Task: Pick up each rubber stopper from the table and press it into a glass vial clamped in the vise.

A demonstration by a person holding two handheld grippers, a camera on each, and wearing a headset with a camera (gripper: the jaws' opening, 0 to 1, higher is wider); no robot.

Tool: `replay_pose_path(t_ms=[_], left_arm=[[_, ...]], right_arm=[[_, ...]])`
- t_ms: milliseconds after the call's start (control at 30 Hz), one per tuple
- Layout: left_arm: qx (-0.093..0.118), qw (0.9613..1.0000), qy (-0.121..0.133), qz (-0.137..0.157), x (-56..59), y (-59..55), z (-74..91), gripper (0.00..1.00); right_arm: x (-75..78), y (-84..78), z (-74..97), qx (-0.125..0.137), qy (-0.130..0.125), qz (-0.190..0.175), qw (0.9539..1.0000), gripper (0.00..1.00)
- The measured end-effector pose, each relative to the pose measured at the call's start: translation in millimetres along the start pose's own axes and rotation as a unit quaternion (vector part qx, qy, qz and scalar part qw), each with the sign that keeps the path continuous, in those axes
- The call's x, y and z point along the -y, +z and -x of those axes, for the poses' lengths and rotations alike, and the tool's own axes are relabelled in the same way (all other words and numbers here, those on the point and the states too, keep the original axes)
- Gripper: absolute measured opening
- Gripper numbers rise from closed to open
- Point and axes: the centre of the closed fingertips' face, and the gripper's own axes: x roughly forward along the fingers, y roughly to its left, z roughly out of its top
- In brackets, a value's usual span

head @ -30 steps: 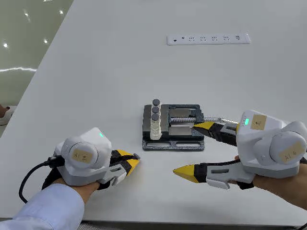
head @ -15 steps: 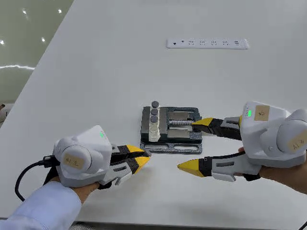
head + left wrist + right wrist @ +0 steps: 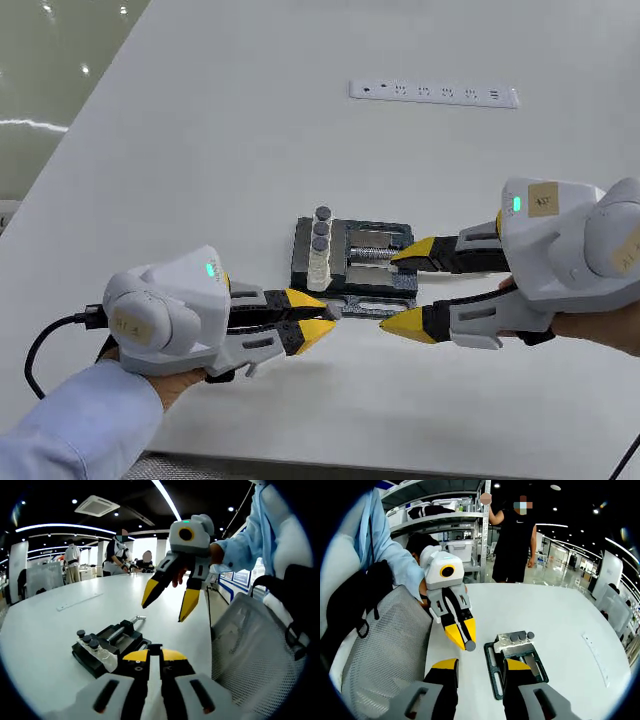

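Two tools face each other before a vise (image 3: pixel 365 268) on a white tabletop (image 3: pixel 250 150).
The left tool (image 3: pixel 328 313) is clenched on a grey rubber stopper (image 3: pixel 469 645); the right tool (image 3: pixel 388 291) gapes, released, facing it. Just beyond both tips, the vise clamps three stoppered glass vials (image 3: pixel 320 262). Tan stickers (image 3: pixel 541 198) on the tools carry unreadable writing.

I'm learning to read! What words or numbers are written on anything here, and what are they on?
No text here reads clearly.
On the left gripper, a tan sticker: dark marks, too blurred to read.
On the right gripper, two tan stickers: marks too blurred to read.
On the power strip: any print is too small to tell.
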Motion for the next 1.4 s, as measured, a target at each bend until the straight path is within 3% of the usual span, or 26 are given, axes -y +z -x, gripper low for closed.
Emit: replay_pose_path(t_ms=[233, 533, 733, 967, 1400], left_arm=[[0.041, 0.9989, -0.024, 0.007, 7.6, 15.8, -1.6, 0.01], [0.069, 0.9966, -0.046, 0.007, 12.5, 27.2, -0.6, 0.01], [0.078, 0.9955, -0.054, 0.006, 16.5, 33.7, -1.1, 0.01], [0.086, 0.9944, -0.061, 0.004, 19.6, 38.1, -1.0, 0.01], [0.094, 0.9934, -0.067, 0.007, 22.4, 42.3, -1.6, 0.01]], right_arm=[[-5.9, 5.7, 2.7, -0.028, 0.039, 0.038, 0.9981, 0.25], [-14.4, 11.6, 1.0, -0.061, 0.083, 0.076, 0.9918, 0.20], [-15.7, 18.1, -1.4, -0.067, 0.097, 0.088, 0.9892, 0.16], [-23.3, 18.4, -0.5, -0.080, 0.129, 0.110, 0.9822, 0.15], [-25.4, 18.4, 1.6, -0.096, 0.146, 0.133, 0.9757, 0.11]])
